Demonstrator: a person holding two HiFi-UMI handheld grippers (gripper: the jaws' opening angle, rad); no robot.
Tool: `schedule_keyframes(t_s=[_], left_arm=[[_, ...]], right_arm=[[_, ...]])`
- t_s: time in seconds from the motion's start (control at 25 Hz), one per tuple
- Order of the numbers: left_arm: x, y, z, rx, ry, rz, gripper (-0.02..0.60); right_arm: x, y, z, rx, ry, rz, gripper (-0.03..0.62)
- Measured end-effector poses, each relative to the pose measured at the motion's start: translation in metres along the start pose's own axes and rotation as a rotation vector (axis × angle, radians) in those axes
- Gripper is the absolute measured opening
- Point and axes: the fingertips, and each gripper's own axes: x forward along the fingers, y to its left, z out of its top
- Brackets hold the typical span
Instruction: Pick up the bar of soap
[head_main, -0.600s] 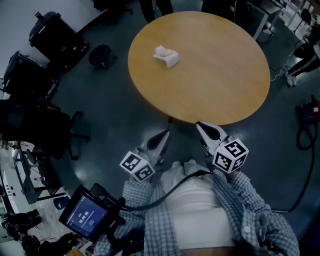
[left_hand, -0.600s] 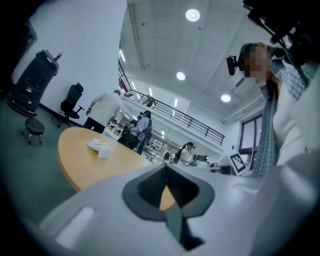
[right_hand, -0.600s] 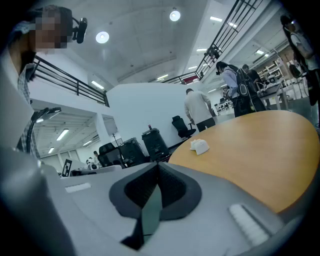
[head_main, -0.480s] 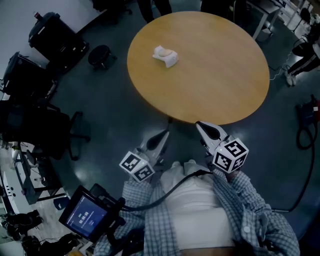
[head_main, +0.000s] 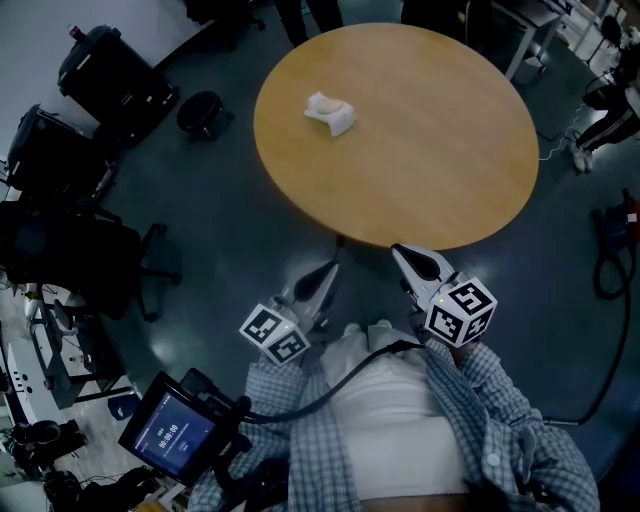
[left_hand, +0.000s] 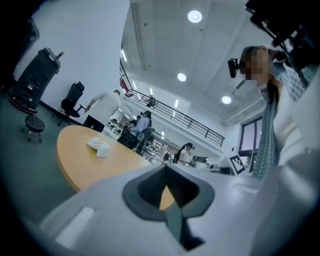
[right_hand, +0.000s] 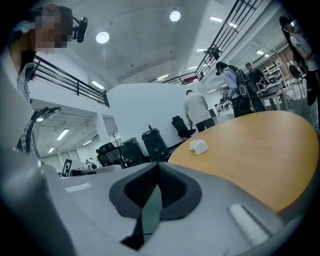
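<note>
The bar of soap (head_main: 331, 111) lies on the far side of the round table (head_main: 450, 150) — small, its shape unclear. The left gripper (head_main: 322, 280) and right gripper (head_main: 405, 256) — jaws pressed together, holding nothing — are well apart from it.

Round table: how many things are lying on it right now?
1: the white bar of soap lies on the round table, toward its far left side. Nearly the whole tabletop shows, so nothing seems hidden.
</note>
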Motion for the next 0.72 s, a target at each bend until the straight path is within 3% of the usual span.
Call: schedule_keyframes(t_s=[0.72], left_arm=[[0.009,-0.005,-0.003,0.018,-0.013,0.041,0.000]], right_arm=[[-0.013,-0.020,0.002,0.027,-0.006,-0.006,0.003]])
